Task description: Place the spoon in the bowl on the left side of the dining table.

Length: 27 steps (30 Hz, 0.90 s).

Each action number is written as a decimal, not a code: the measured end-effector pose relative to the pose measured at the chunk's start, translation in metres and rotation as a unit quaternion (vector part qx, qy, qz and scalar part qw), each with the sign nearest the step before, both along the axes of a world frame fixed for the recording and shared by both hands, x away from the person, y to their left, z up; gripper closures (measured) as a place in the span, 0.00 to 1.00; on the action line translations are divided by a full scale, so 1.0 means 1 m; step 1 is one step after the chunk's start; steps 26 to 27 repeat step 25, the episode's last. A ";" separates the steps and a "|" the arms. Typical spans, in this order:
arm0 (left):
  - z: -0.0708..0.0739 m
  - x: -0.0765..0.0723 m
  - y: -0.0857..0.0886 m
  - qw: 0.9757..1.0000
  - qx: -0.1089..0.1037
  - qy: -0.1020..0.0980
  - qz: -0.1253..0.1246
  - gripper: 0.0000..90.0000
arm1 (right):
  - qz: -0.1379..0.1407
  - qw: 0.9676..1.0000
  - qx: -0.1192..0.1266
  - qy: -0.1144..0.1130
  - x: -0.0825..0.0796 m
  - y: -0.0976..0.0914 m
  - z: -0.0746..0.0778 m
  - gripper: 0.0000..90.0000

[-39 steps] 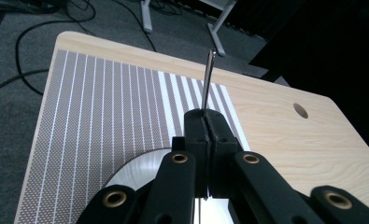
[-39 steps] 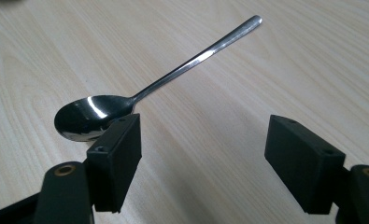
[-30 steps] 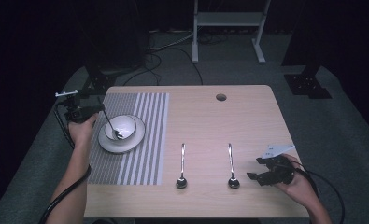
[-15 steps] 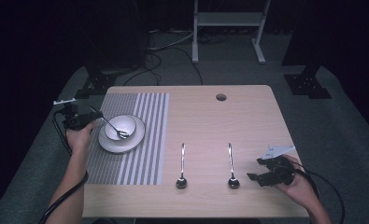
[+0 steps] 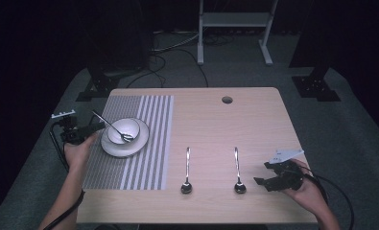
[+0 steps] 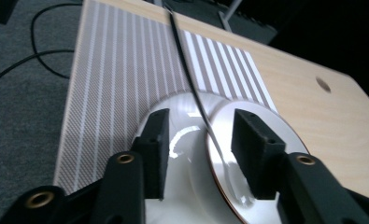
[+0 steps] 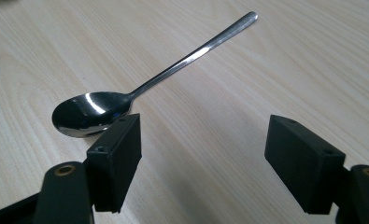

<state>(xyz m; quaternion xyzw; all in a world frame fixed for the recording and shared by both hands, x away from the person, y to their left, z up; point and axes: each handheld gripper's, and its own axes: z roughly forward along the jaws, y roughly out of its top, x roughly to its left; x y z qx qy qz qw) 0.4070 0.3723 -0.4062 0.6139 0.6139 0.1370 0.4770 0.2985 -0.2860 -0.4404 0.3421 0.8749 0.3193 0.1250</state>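
A white bowl (image 5: pixel 129 128) sits on a white plate (image 5: pixel 111 149) on the striped placemat (image 5: pixel 129 167). A metal spoon (image 5: pixel 111 126) rests in the bowl, its handle sloping up to the left over the rim. My left gripper (image 5: pixel 99 126) is at the mat's left edge; its jaws have just been opening. In the left gripper view the spoon handle (image 6: pixel 184 60) runs between the jaws of my left gripper (image 6: pixel 198 125) and neither pad touches it. Near the front right corner, my right gripper (image 5: pixel 264 173) stands open beside a second spoon (image 5: pixel 237 170). That spoon (image 7: pixel 126 100) lies ahead of the right gripper (image 7: pixel 205 135), by its left jaw.
A third spoon (image 5: pixel 187 170) lies on the bare wood (image 5: pixel 254 124) left of the second one, handle pointing away. A round cable hole (image 5: pixel 227 99) is near the table's far edge. Dark stands and cables are on the floor beyond.
The left gripper's jaws have opened off the spoon handle and the hand has drawn back left and lower. The spoon stays in the bowl. The right hand has not moved.
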 end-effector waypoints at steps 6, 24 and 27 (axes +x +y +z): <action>-0.004 -0.019 -0.009 1.000 0.002 -0.013 -0.027 0.52 | -0.006 1.000 0.006 -0.003 -0.003 -0.003 0.004 0.29; 0.003 -0.065 -0.067 0.990 0.011 -0.049 -0.131 0.37 | -0.024 0.999 0.021 -0.008 -0.004 -0.006 0.003 0.24; 0.003 -0.066 -0.069 0.989 0.009 -0.051 -0.136 0.37 | -0.025 0.999 0.022 -0.006 -0.004 -0.007 0.002 0.24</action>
